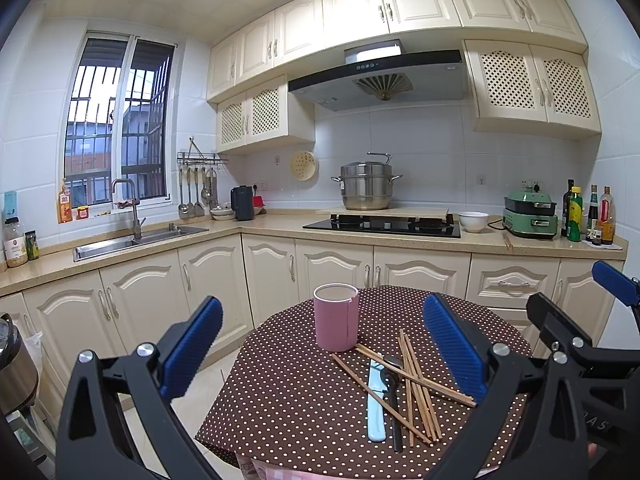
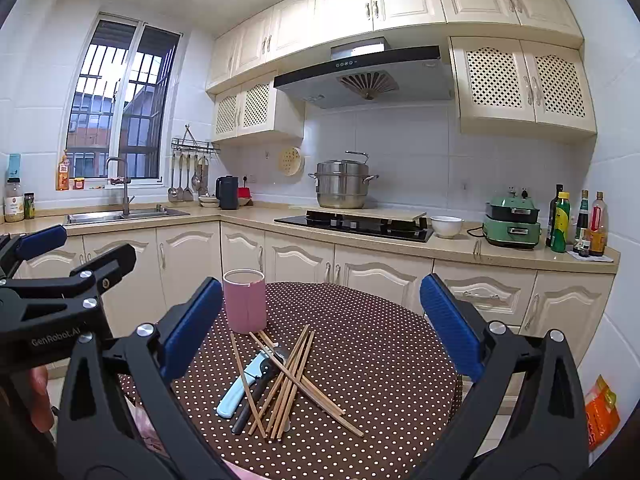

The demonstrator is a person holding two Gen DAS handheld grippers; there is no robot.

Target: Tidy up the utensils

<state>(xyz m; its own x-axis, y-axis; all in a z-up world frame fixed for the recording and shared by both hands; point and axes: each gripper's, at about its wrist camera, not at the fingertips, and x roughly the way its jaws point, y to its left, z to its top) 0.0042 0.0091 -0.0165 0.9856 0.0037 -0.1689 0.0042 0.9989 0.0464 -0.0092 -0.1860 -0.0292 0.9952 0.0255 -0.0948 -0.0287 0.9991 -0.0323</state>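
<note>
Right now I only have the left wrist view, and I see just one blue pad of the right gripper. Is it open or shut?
Observer: Open. The right gripper has its pads wide apart, with nothing between them.
Operator: Is anything lying on the table where my own pad blocks the view on that side?
Observer: No. The dotted tablecloth to the right of the chopsticks shows only cloth.
Operator: And beyond the table on that side?
Observer: An orange bag sits low by the wall, right of the table.
</note>
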